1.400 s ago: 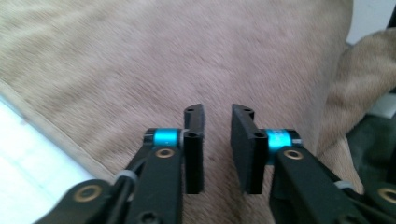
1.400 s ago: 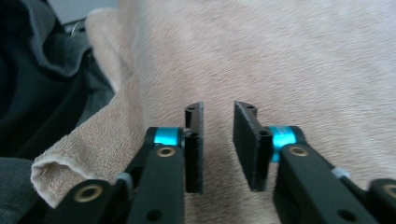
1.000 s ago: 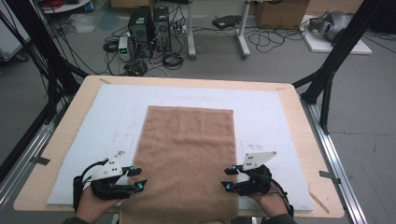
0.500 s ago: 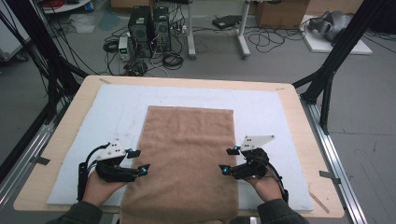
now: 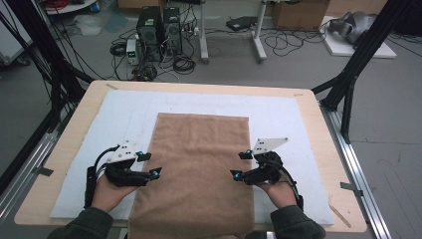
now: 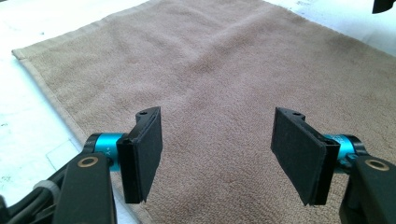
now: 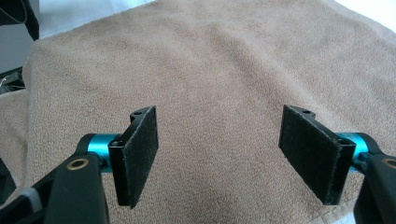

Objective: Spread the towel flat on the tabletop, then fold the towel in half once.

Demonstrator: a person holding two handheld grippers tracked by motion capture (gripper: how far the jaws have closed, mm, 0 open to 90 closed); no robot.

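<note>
A brown towel lies flat on the white mat, its near end hanging over the table's front edge. My left gripper hovers at the towel's left edge, open, jaws pointing right. My right gripper hovers at the towel's right edge, open, jaws pointing left. In the left gripper view the towel spreads out beyond the open gripper, nothing between the pads. In the right gripper view the towel lies under the open gripper.
The wooden table carries the mat. Black frame legs stand at the right and left of the table. Computers and cables sit on the floor beyond the far edge.
Both grippers have moved away from the front edge, further up along the towel's sides. Their jaws stay open.
</note>
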